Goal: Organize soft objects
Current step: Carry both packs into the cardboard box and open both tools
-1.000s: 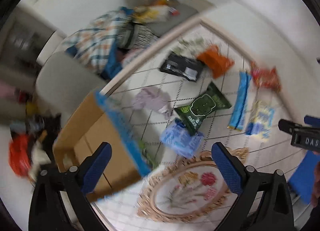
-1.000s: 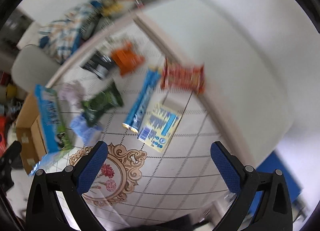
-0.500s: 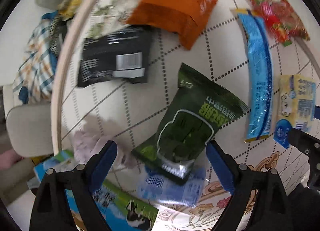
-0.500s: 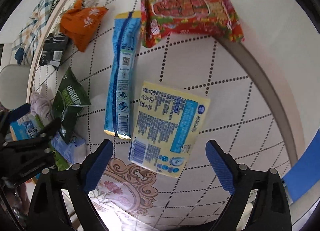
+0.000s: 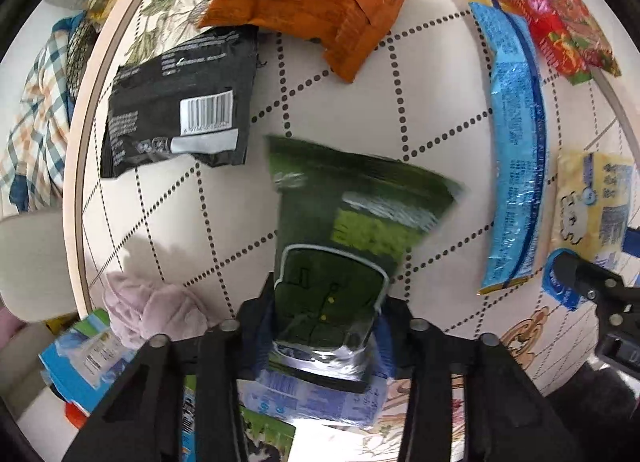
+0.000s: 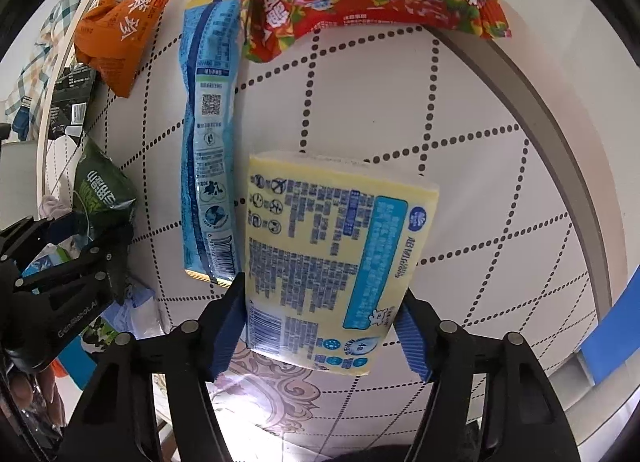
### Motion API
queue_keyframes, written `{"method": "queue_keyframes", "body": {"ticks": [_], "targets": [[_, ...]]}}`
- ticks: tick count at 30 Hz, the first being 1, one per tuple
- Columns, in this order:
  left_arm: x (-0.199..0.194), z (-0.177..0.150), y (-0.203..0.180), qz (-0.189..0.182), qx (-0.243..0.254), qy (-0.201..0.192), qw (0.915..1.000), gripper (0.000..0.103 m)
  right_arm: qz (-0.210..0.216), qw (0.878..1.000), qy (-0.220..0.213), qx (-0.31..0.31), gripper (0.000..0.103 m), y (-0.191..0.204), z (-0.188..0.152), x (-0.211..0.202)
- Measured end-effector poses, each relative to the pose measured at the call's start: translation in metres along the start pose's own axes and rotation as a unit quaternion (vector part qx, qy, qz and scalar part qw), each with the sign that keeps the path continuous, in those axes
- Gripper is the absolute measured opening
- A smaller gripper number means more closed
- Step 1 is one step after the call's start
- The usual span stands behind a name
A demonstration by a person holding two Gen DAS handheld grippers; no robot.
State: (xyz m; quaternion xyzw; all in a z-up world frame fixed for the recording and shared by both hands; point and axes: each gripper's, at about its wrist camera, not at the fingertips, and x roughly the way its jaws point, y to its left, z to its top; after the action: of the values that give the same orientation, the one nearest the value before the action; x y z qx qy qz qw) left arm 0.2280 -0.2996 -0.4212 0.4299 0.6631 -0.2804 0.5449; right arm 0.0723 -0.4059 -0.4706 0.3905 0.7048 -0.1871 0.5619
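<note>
Left wrist view, far left: plaid cloth (image 5: pixel 36 109) beyond the bench (image 5: pixel 420 73) rim, mostly cut by the frame. Next, on the bench, black packet (image 5: pixel 176 109), barcode up, print too small to read. Below it, pink cloth (image 5: pixel 152 310), crumpled, lower edge hidden behind the left claw (image 5: pixel 326 314). Orange packet (image 5: pixel 316 1) up top, overlapping the black one's corner. Centre: green packet (image 5: pixel 352 213), blurred, its near end pinched in the left claw's pressed-together jaws; pads hidden beside the packet. Under that end, pale blue pack (image 5: pixel 312 394), largely covered. Further right, long blue packet (image 5: pixel 516 133), then red packet (image 5: pixel 556 25) lying over the bench rim, then yellow pack (image 5: pixel 592 197), half cut by the edge.

Right wrist view, far left: person's hand (image 6: pixel 28 398) at the rim, only fingertips visible, and the left claw seen side-on with the green packet's end in it. Orange, long blue and red packets in the same order, apart from one another except blue and red, which seem to touch. Centre: yellow pack on the bench between the right claw's (image 6: pixel 318 314) blue pads (image 6: pixel 224 326); jaws closing, both pads against its sides, near end lit and hard to read. Far right, blue shape beyond the bench, unidentifiable.
</note>
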Motion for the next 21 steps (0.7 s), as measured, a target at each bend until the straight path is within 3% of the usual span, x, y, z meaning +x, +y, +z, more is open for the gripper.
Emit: {"method": "queue_keyframes", "body": {"ticks": [6,11,16,21], "targets": [[-0.015,-0.023,0.001,-0.01,-0.053,-0.036,0.9979,0.034,-0.001,1.0,-0.014,-0.021,0.066,0.006,-0.014,-0.004],[-0.047,-0.057,0.011,-0.047,-0.122,-0.073,0.9887,0.033,0.008,0.999,-0.03,-0.042,0.066,0.017,-0.034,-0.021],[-0.094,-0.105,0.046,-0.103,-0.228,-0.109,0.9621,0.033,0.032,0.994,-0.053,-0.094,0.066,0.039,-0.053,-0.051],[-0.147,-0.181,0.094,-0.145,-0.341,-0.162,0.9148,0.033,0.057,0.978,-0.077,-0.184,0.066,0.1,-0.078,-0.106]]}}
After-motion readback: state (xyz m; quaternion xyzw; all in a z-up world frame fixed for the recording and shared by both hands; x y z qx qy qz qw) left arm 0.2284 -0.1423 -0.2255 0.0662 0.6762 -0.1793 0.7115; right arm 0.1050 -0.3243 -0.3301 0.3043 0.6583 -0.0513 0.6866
